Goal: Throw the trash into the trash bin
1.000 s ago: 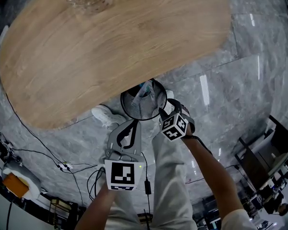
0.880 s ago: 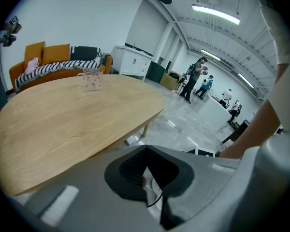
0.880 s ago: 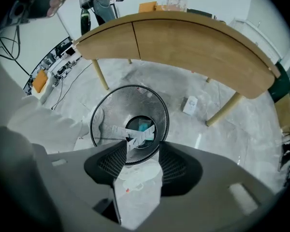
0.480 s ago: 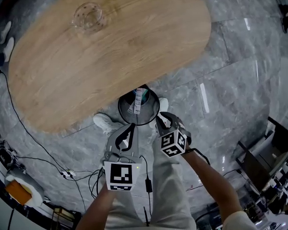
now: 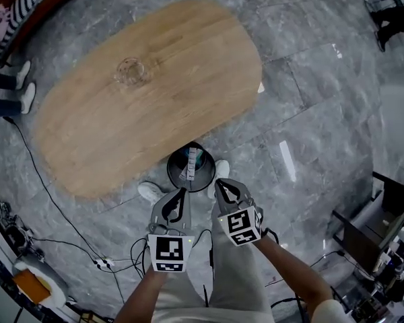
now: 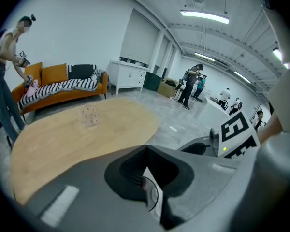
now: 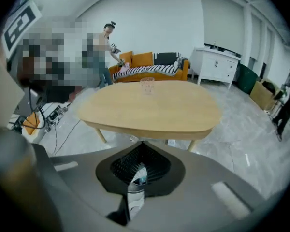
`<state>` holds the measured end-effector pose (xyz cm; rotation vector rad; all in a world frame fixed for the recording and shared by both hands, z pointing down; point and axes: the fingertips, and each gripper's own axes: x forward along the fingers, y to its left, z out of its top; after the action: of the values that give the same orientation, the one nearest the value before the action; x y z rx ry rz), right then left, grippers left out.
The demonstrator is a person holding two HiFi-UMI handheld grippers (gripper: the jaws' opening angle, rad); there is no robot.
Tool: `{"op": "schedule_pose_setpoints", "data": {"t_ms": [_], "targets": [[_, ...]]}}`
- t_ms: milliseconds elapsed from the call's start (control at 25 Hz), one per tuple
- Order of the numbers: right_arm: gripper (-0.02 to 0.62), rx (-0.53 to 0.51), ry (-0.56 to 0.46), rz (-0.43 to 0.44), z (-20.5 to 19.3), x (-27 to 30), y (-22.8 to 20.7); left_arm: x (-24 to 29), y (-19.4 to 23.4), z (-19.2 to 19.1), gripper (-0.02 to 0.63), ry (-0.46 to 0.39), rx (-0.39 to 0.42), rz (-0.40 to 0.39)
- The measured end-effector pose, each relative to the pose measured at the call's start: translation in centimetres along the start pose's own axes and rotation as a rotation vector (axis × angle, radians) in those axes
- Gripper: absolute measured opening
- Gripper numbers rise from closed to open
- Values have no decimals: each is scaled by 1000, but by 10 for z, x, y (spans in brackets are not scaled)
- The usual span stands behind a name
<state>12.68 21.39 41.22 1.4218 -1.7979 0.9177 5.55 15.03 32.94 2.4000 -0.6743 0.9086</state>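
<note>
Down on the grey floor, at the near edge of the oval wooden table (image 5: 148,113), stands the black mesh trash bin (image 5: 175,179). The trash (image 5: 191,163) (a pale-labelled bottle, by the look of it) lies inside it. I hold both grippers side by side, clear of the bin and pointing down towards it. My left gripper (image 5: 182,192) has its jaws together with nothing between them. My right gripper (image 5: 219,184) has just been closing its jaws; they now meet, and nothing is caught in them either. A clear glass cup (image 5: 130,70) stands alone on the tabletop, well apart from the bin. My white shoes (image 5: 148,192) stand either side of the bin.
</note>
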Motion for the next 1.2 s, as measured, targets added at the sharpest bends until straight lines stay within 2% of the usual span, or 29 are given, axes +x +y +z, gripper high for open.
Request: {"op": "schedule_pose_setpoints", "data": {"t_ms": [240,560,920,1200], "targets": [[23,72,-120,-5,71,-59,0,-36,-7,53,0,-62,-20,17],[23,46,-271,-15,162,-142,12,-102,-19,115,0,-124,-60,50],[21,45,-431,-27,228,-233,24,-172,-54,162,0,-193,-38,50],[21,24,-549,-11,270,-299,52,-222,-73,194,0,-261,0,55]]}}
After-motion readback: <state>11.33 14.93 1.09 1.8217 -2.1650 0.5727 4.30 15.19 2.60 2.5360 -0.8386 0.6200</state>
